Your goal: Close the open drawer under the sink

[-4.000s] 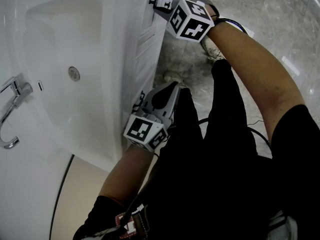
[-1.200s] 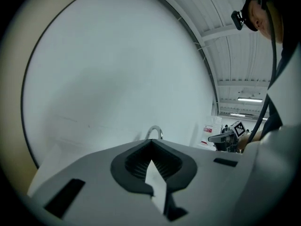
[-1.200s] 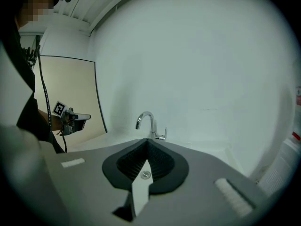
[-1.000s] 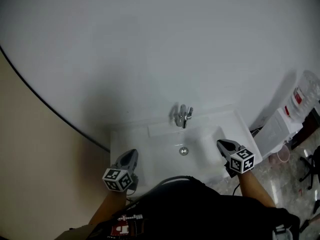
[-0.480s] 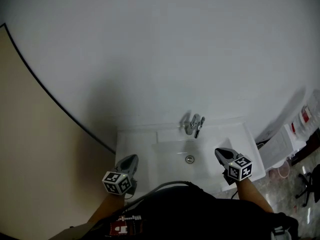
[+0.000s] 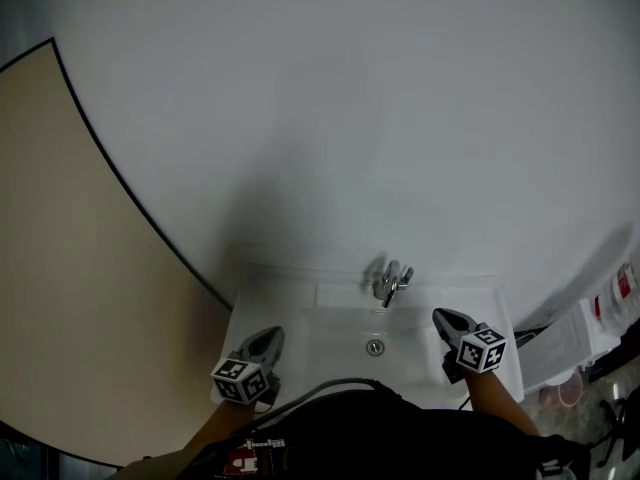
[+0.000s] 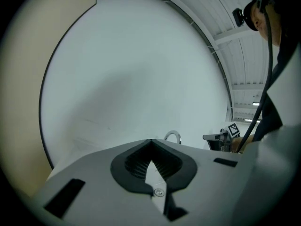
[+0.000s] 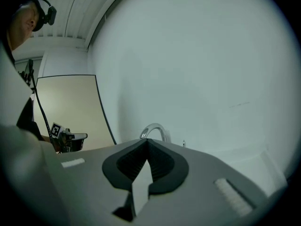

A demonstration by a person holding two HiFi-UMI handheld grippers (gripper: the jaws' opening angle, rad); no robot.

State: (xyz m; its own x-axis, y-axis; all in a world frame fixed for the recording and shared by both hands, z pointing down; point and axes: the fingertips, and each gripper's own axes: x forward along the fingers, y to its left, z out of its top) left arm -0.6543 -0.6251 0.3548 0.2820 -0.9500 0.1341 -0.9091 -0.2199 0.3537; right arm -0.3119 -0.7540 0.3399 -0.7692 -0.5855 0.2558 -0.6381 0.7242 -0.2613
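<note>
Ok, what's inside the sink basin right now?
Only the round drain shows in the white sink basin, with the faucet behind it. The near edge is covered by the person's dark clothing.

- no word, number or brand can be read anywhere from where i stand
- the left cube [image 6: 240, 380], on the left gripper [image 6: 270, 335], shows only black-and-white square marker patterns, with no letters or digits
- the right cube [image 6: 481, 349], on the right gripper [image 6: 441, 316], shows the same kind of square patterns and nothing to read
- the white container [image 6: 628, 274] at the right edge has a red mark, too small to make out
- the white sheet [image 6: 572, 340] beside the sink shows no legible print
- the red-and-white patch [image 6: 245, 458] on the person's dark top is too small to read
</note>
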